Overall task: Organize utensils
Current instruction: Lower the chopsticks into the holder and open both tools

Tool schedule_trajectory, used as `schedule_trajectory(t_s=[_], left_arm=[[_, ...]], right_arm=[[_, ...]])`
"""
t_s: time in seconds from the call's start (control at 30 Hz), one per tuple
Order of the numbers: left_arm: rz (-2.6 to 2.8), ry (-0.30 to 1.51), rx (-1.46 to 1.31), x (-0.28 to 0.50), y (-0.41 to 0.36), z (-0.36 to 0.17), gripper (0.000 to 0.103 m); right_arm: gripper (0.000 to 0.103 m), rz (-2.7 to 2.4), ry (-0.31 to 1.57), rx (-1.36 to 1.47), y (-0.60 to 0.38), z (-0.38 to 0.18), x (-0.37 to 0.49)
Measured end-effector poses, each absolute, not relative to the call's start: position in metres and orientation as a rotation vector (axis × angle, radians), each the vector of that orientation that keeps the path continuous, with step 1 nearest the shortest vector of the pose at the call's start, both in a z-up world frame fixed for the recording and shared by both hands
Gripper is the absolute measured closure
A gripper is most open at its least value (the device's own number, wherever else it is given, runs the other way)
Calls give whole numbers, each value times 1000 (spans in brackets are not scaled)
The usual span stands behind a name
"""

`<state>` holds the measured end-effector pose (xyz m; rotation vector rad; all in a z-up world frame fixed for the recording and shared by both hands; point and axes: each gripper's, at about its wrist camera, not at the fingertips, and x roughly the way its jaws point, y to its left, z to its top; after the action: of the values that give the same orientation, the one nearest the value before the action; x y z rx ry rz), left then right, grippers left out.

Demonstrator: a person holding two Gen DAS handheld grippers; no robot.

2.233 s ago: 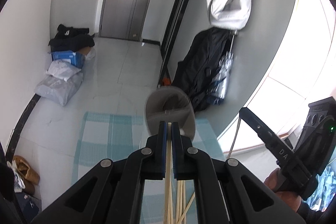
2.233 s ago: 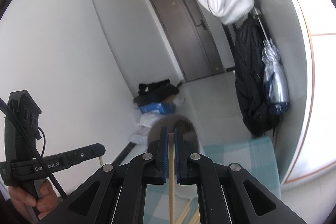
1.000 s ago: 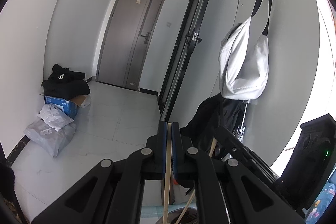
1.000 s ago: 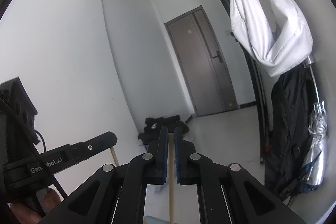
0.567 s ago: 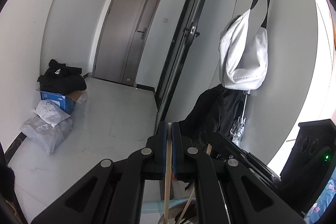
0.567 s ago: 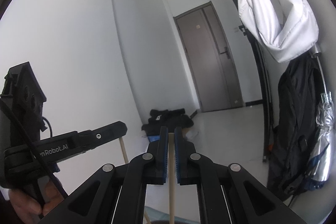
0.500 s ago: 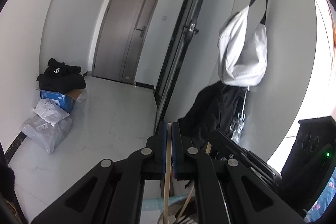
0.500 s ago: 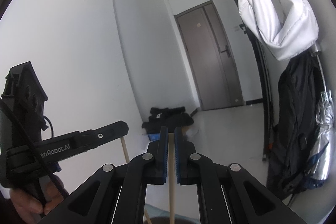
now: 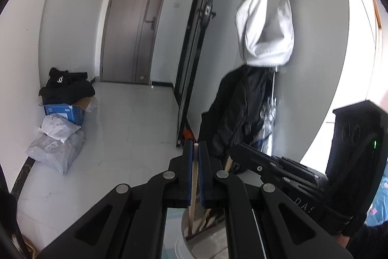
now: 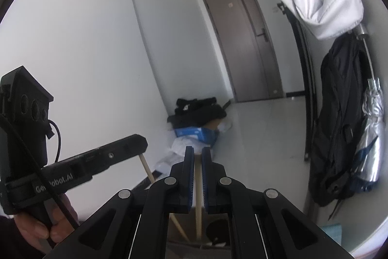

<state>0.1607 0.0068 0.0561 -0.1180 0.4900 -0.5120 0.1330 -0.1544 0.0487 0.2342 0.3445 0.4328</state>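
My left gripper (image 9: 195,146) is shut on a pale wooden chopstick (image 9: 193,188) whose lower end reaches into a round metal utensil cup (image 9: 194,240) below it. My right gripper (image 10: 198,152) holds a second wooden chopstick (image 10: 198,198) between slightly parted blue pads, its lower end down in the same dark cup (image 10: 215,238). The left gripper also shows in the right wrist view (image 10: 139,145) with its chopstick (image 10: 155,182). The right gripper shows in the left wrist view (image 9: 236,152).
A hallway lies ahead with a grey door (image 9: 135,23), a black door frame (image 9: 194,60), a white bag (image 9: 264,26) and black backpack (image 9: 237,111) hanging on the wall, and bags and a blue box (image 9: 63,111) on the floor at left.
Both grippers tilted up from the checked cloth, then dipped; the cup has come back into view under the fingers. The right pads have parted slightly around their chopstick.
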Motion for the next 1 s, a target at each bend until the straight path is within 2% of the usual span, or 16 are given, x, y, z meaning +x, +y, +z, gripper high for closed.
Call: schedule_trajectory(t_s=[0.23, 0.33, 0.43, 0.47, 0.5, 0.53, 0.67, 0.8, 0.93, 1.0], left_arm=[[-585, 609, -165, 159, 8, 53, 99], [-561, 621, -183, 154, 13, 54, 92], [-505, 621, -207, 148, 20, 55, 65], [-488, 616, -234, 145, 25, 55, 54], [-477, 613, -251, 143, 29, 55, 48], [-456, 613, -267, 140, 33, 55, 45], [-378, 624, -288, 129, 40, 56, 41], [-306, 596, -270, 111, 41, 60, 22], [-268, 590, -260, 99, 41, 61, 19], [-257, 595, -257, 92, 40, 60, 16]], right_arm=[[95, 477, 493, 304, -156, 31, 136], [95, 495, 578, 344, -159, 22, 138], [94, 485, 599, 334, -162, 21, 126], [88, 483, 594, 333, -163, 23, 122], [84, 474, 587, 332, -166, 24, 116], [77, 461, 582, 333, -169, 26, 111], [70, 423, 562, 347, -182, 32, 88], [64, 402, 534, 357, -191, 39, 69], [60, 385, 500, 361, -193, 47, 52], [55, 381, 487, 373, -195, 50, 43]])
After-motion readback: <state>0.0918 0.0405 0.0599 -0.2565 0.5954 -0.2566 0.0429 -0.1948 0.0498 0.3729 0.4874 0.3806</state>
